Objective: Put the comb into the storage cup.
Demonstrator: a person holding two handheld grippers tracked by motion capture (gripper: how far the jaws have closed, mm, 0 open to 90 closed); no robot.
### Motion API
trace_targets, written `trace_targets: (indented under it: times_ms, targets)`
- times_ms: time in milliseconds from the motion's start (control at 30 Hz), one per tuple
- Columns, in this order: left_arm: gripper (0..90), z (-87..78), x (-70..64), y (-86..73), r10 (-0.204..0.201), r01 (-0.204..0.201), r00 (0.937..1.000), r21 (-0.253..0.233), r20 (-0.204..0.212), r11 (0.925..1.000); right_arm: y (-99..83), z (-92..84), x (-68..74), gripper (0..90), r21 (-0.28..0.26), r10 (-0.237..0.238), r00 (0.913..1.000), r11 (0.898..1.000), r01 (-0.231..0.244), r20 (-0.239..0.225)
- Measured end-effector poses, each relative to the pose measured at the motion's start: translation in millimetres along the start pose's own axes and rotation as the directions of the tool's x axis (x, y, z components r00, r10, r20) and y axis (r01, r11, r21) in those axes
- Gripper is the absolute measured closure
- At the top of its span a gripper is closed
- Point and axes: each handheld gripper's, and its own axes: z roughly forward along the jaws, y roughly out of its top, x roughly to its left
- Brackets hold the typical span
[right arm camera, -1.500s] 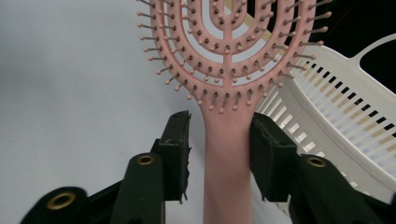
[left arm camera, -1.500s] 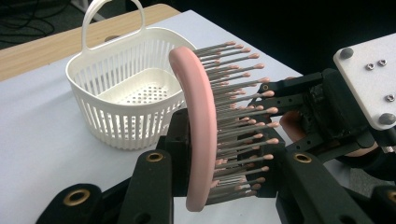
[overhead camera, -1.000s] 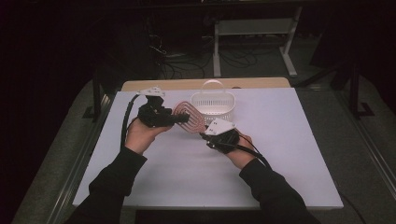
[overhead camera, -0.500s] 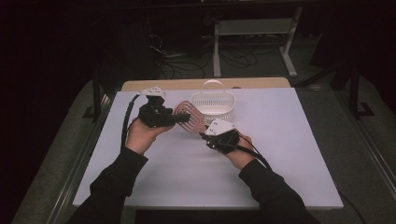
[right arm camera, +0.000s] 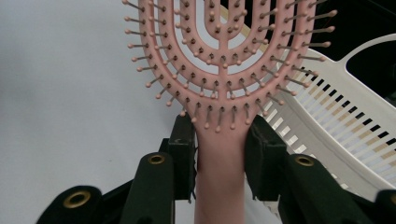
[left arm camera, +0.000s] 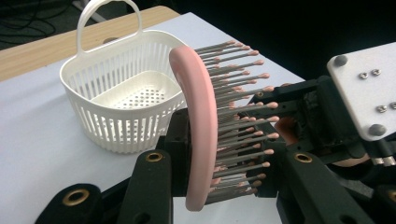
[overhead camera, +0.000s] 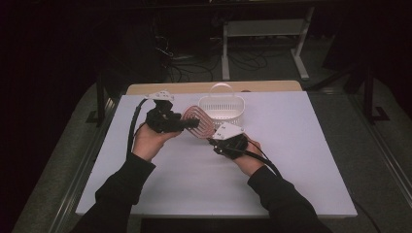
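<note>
Right gripper view: hairbrush point(right arm camera: 219, 70) top cut off

Our left claw point(overhead camera: 187, 124) and right claw point(overhead camera: 214, 142) are held up close together, pointing at each other. The left is squeezed tight. The right has just been opening a little.
</note>
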Motion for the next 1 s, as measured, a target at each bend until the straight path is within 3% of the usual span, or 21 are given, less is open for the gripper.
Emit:
trace_targets:
  times_ms: [400,700,1000]
  targets:
    - [63.4,-1.4,-0.5,0.2,0.027,-0.027,0.9996,-0.027,0.005,0.9993,-0.4,-1.0,0.4,68.5,-0.022,0.004,1.0000,1.000,-0.004,-0.002]
    - [37.3,-6.5,-0.9,0.9,0.057,-0.059,0.9978,-0.057,-0.033,0.9966,-3.4,-0.9,-1.2,68.6,-0.023,0.031,0.9994,0.999,-0.031,-0.017]
    - [21.7,-16.3,-4.7,-2.4,0.108,-0.111,0.9931,-0.058,-0.046,0.9922,-6.3,-4.5,-9.7,68.6,-0.025,0.076,0.9969,0.997,-0.077,-0.016]
